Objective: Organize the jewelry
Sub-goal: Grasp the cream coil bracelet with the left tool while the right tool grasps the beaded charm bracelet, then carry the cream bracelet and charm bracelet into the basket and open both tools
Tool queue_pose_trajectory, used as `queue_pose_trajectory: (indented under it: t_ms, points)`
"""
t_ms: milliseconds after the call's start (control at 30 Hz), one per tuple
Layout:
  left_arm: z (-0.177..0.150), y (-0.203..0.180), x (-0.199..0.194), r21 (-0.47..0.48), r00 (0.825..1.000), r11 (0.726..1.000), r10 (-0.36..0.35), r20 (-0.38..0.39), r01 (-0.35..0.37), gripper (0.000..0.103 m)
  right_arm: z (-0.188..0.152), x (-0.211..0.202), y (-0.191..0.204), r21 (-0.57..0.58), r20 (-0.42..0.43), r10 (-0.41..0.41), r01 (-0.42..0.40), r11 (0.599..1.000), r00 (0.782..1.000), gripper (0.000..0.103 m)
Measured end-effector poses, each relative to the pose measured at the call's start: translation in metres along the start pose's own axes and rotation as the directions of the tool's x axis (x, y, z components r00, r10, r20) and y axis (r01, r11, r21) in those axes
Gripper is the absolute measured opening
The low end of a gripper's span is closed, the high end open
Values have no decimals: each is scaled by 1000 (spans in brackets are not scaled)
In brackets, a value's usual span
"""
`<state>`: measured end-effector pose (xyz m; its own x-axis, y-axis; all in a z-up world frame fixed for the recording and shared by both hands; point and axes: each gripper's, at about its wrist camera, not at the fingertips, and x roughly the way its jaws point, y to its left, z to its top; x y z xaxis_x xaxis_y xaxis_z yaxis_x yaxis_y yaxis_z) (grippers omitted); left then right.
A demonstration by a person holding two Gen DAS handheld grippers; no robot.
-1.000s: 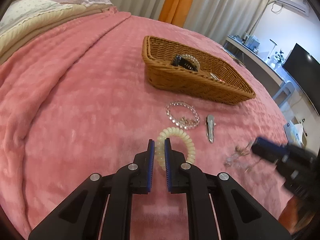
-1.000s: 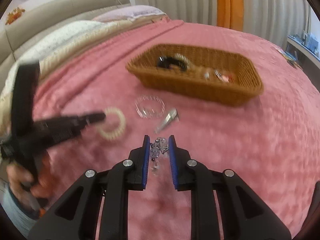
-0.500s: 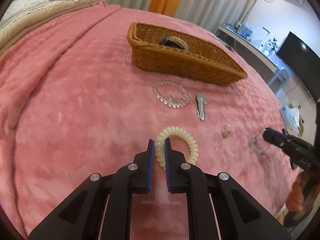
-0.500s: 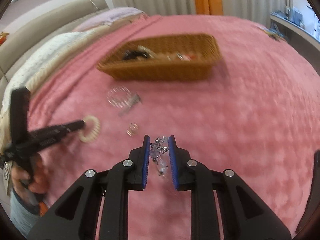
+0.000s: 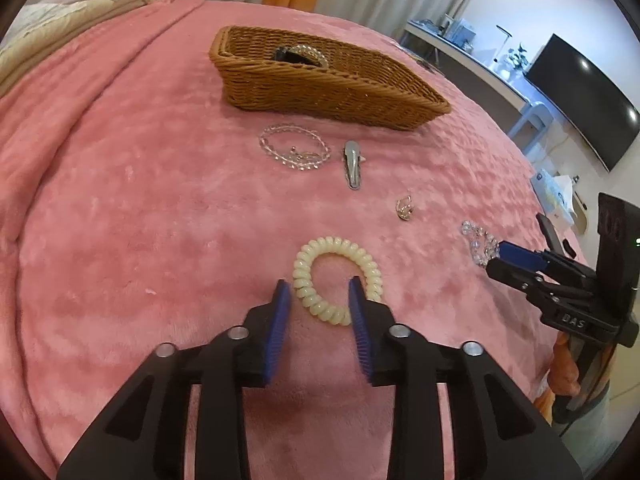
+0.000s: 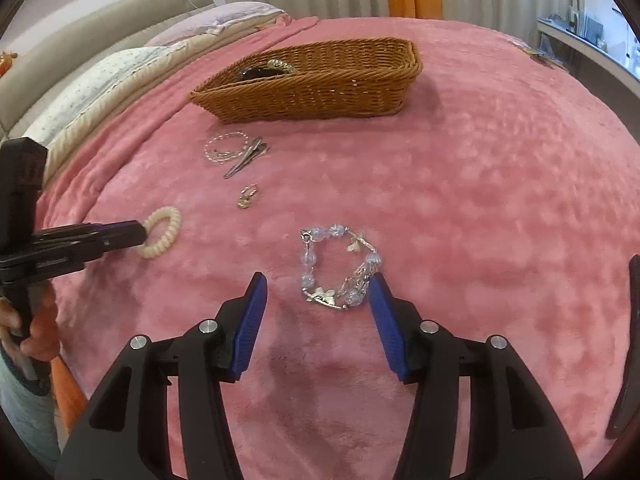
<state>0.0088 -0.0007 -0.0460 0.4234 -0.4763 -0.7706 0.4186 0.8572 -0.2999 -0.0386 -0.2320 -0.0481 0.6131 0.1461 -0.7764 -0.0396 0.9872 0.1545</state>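
A cream spiral hair tie (image 5: pixel 338 276) lies on the pink blanket, its near edge between the open fingers of my left gripper (image 5: pixel 320 294). It also shows in the right wrist view (image 6: pixel 160 232). A crystal bead bracelet (image 6: pixel 340 268) with silver charms lies flat on the blanket just ahead of my open right gripper (image 6: pixel 318 292). A wicker basket (image 5: pixel 320 80) at the back holds a black item and a beaded piece. A clear bead bracelet (image 5: pixel 294 152), a silver hair clip (image 5: pixel 353 164) and a small gold ring (image 5: pixel 405 208) lie between.
Pillows and a beige headboard (image 6: pixel 100 68) are at the left. A desk and a dark TV screen (image 5: pixel 580 100) stand past the bed's right side. The blanket's edge drops off near my right gripper (image 5: pixel 520 262) in the left wrist view.
Both grippers have opened. The left one let go of the hair tie and the right one let go of the crystal bracelet, which now lies flat on the blanket.
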Motion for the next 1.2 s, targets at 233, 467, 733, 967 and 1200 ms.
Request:
queue_pose_trajectory:
  t_ms: [233,467,733,967,1200]
  points:
    - [4,8,6,-23,997,997,79,21,-79,41,7,17,4,-5,-16,-62,62,998,998,50]
    - [-1,-19,15,120,976,969,213,43,-216,39,6,24,22,-82,8,-144,144,986,990,39]
    - [-3,-29,10,149,975,965,206,80,-216,8,1,15,47,-140,53,-29,36,990,998,8]
    - [8,-33,-19,122,975,980,136,176,-159,8,16,-8,45,-98,100,40,-30,995,994,8]
    - [33,-40,-46,121,959,981,118,259,-154,8,49,-37,41,-81,173,76,-63,995,982,8]
